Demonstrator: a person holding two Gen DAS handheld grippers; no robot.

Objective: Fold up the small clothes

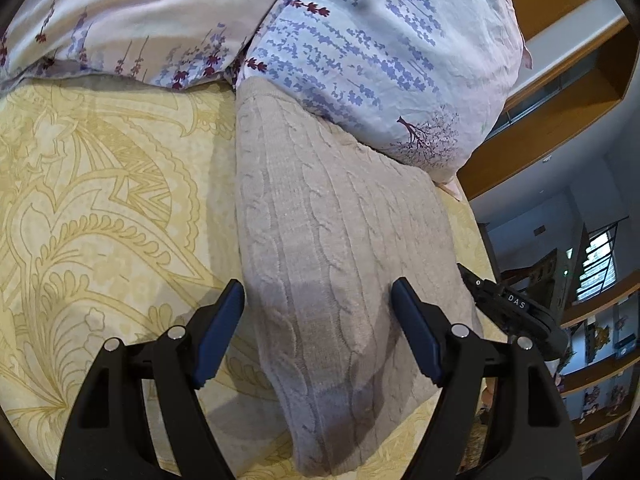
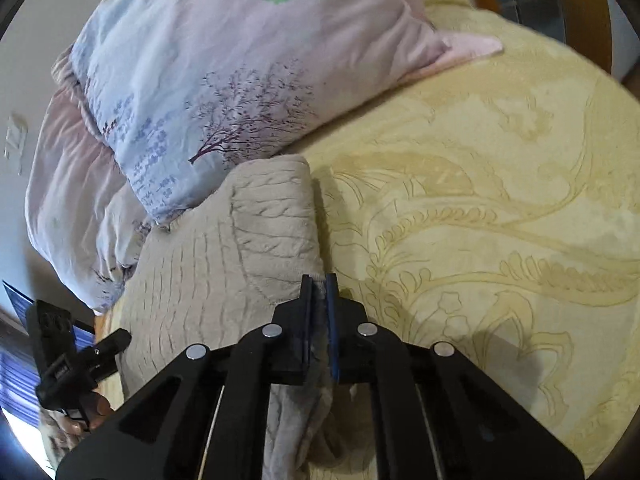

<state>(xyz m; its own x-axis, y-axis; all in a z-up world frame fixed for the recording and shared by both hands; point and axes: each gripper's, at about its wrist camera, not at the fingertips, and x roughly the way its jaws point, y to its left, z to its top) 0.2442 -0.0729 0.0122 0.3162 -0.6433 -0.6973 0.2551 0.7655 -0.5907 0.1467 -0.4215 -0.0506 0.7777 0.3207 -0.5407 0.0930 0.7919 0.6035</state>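
While the beige cable-knit garment (image 1: pixel 328 264) lies on the bed, on a yellow bedspread (image 1: pixel 100 208) with a pale leaf pattern, its far end touches the flowered pillow (image 1: pixel 380 60) at about one o'clock in the left wrist view. In the right wrist view the knit (image 2: pixel 224 248) is folded over on itself, and a thick fold edge stands at twelve o'clock from the right tongs (image 2: pixel 320 292). These tongs are clenched on an edge of the garment; the cloth is pinched between the two blue pads and hangs down below them. The left tongs (image 1: pixel 318 300) are released, with the jaws wide, one on each side of the near part of the knit, and the pads do not press it. A second pale pillow (image 1: pixel 132 20) lies at eleven o'clock. Wooden shelves (image 1: pixel 600 360) are at three o'clock beyond the bed.
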